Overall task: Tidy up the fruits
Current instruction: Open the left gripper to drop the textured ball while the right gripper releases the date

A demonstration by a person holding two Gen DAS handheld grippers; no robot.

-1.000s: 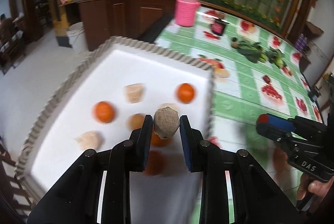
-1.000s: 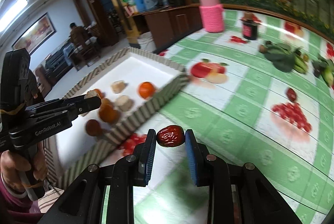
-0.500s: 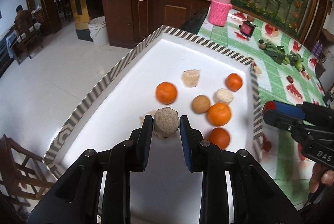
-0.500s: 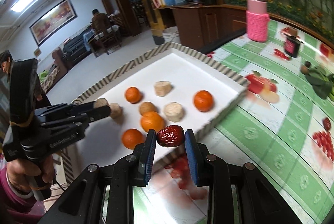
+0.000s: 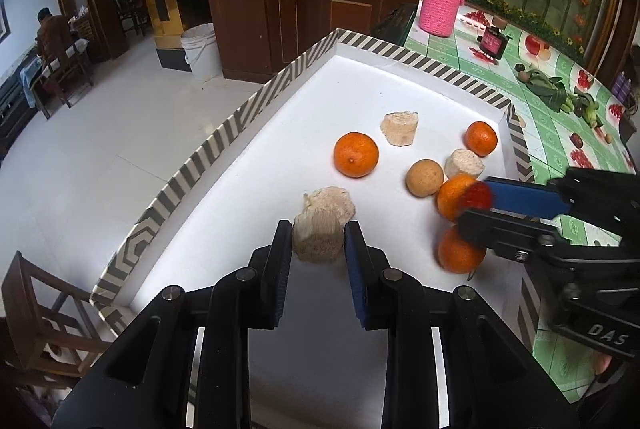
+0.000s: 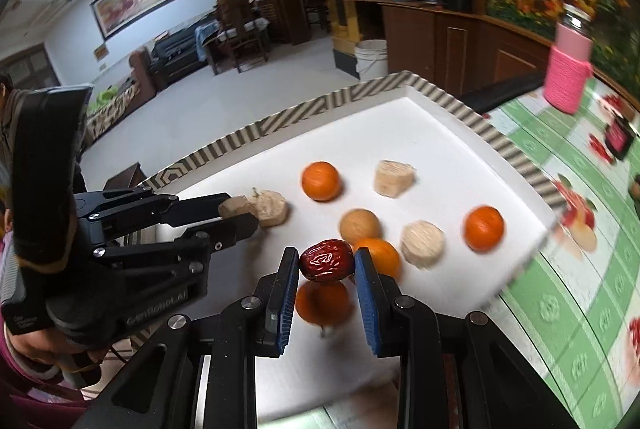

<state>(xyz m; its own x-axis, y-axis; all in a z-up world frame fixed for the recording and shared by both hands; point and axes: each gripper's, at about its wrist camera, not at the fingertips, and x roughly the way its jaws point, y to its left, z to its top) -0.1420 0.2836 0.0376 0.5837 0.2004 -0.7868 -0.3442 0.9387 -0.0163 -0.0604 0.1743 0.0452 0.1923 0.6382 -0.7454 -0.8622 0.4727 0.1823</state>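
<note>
A white tray (image 5: 240, 125) with a striped rim holds several oranges (image 5: 355, 154), beige chunks (image 5: 399, 127) and a tan round fruit (image 5: 424, 177). My left gripper (image 5: 319, 241) is shut on a beige chunk (image 5: 319, 240) low over the tray, next to another beige chunk (image 5: 330, 203). My right gripper (image 6: 326, 261) is shut on a dark red date (image 6: 326, 260), above the oranges (image 6: 378, 256) near the tray's right side. The left gripper (image 6: 239, 215) also shows in the right wrist view, and the right gripper (image 5: 474, 207) in the left wrist view.
The tray sits on a green checked tablecloth (image 5: 560, 133) with fruit prints. A pink sleeved jar (image 5: 441, 3), a small dark box (image 5: 493, 43) and green vegetables (image 5: 552, 89) lie farther back. Beyond the tray's left rim is open floor (image 5: 100, 149).
Both grippers have moved in over the tray with their loads. The left gripper has come down close to the tray floor beside a beige chunk; the right now hovers over the oranges.
</note>
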